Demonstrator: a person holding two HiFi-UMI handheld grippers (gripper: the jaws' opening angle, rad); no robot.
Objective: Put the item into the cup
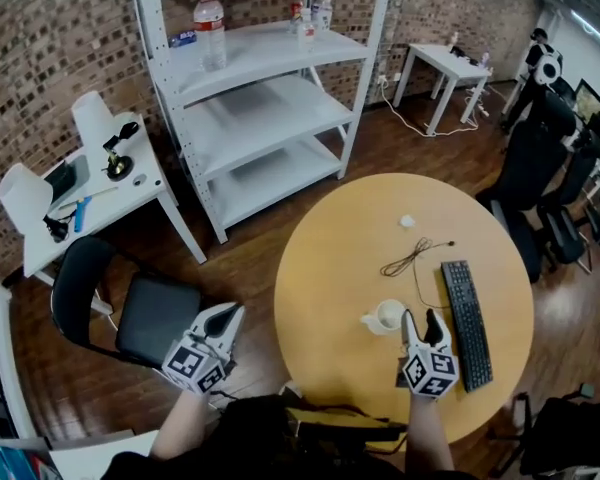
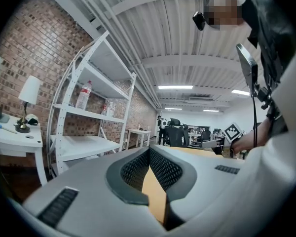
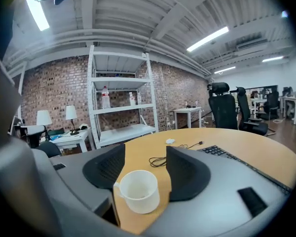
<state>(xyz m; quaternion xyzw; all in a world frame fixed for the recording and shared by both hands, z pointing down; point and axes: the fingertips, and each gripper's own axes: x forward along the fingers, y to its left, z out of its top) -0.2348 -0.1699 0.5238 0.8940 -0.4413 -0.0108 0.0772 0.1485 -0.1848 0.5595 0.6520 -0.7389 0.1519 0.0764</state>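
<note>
A white cup (image 1: 388, 316) stands upright near the front of the round wooden table (image 1: 350, 228); I see nothing inside it. My right gripper (image 1: 421, 320) is just right of the cup. In the right gripper view the cup (image 3: 136, 190) stands low between the two dark pads of the right gripper (image 3: 144, 153), which is open and not pressing on it. A small white item (image 1: 407, 221) lies farther back on the table and shows as a white item (image 3: 170, 141) beyond the jaws. My left gripper (image 1: 230, 318) hangs off the table's left side; the left gripper (image 2: 149, 154) is shut and holds nothing.
A black keyboard (image 1: 467, 323) lies right of the right gripper, and a coiled black cable (image 1: 412, 256) lies behind the cup. A black chair (image 1: 130, 313) is under the left gripper. A white shelf unit (image 1: 270, 98), a side table (image 1: 90, 198) and office chairs (image 1: 540, 158) stand around.
</note>
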